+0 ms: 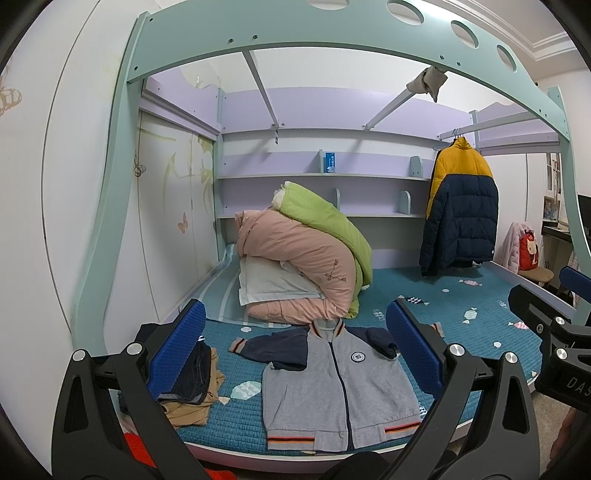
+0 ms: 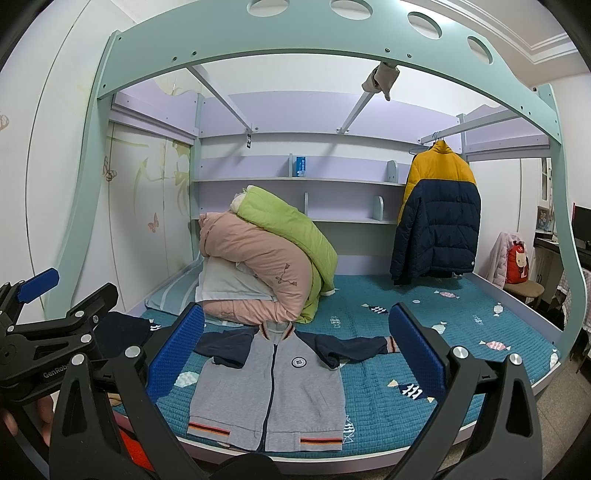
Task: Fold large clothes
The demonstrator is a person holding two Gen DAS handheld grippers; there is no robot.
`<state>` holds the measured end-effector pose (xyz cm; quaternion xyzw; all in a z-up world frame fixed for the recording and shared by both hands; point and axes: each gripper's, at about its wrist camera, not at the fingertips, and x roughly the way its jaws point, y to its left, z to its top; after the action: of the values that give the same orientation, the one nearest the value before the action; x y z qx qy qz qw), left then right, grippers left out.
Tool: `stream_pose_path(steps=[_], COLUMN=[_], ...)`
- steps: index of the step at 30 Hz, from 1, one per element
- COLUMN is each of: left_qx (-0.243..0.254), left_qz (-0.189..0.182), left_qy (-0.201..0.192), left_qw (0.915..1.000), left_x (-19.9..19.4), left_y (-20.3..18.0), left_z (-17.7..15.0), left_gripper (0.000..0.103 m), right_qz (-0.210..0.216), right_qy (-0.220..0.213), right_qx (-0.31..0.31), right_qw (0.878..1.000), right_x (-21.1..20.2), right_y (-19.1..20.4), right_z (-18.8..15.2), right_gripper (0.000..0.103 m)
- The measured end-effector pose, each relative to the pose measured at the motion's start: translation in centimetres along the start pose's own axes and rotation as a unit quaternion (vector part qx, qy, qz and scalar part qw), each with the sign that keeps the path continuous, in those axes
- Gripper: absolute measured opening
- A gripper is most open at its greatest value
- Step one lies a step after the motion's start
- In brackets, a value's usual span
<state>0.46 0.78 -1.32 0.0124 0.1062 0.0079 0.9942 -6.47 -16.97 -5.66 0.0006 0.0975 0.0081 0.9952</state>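
Note:
A grey zip jacket with navy sleeves (image 1: 340,384) lies flat, front up, near the front edge of the teal bed mat (image 1: 461,332); it also shows in the right wrist view (image 2: 273,384). Its left sleeve is folded across the chest side, the right sleeve stretches out. My left gripper (image 1: 295,354) is open and empty, held above the bed's front edge. My right gripper (image 2: 297,358) is open and empty, at the same height beside it. Neither touches the jacket.
A pile of dark and tan clothes (image 1: 192,384) lies left of the jacket. Rolled pink and green quilts (image 1: 306,258) sit behind it. A yellow and navy puffer coat (image 1: 461,210) hangs at the right. The bunk frame (image 1: 332,33) arches overhead.

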Motion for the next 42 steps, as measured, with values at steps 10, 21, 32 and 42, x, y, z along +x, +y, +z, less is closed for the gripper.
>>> stream_pose_path(steps=[10, 21, 32, 42], left_qx=[0.000, 0.000, -0.001, 0.000], left_qz=[0.000, 0.000, 0.000, 0.000], left_qy=[0.001, 0.001, 0.002, 0.004], left_qw=[1.0000, 1.0000, 1.0000, 1.0000], left_x=[0.04, 0.04, 0.08, 0.16], left_y=[0.02, 0.01, 0.03, 0.05], left_z=[0.06, 0.14, 0.16, 0.00], left_gripper=[0.098, 0.098, 0.098, 0.098], right_qz=[-0.001, -0.001, -0.001, -0.001], right_qy=[0.001, 0.000, 0.002, 0.003], right_qx=[0.002, 0.002, 0.003, 0.004], right_qw=[1.000, 1.000, 1.000, 1.000], right_x=[0.06, 0.09, 0.17, 0.19], right_y=[0.08, 0.12, 0.13, -0.28], right_z=[-0.30, -0.35, -0.48, -0.55], right_gripper=[0.096, 0.096, 0.096, 0.096])
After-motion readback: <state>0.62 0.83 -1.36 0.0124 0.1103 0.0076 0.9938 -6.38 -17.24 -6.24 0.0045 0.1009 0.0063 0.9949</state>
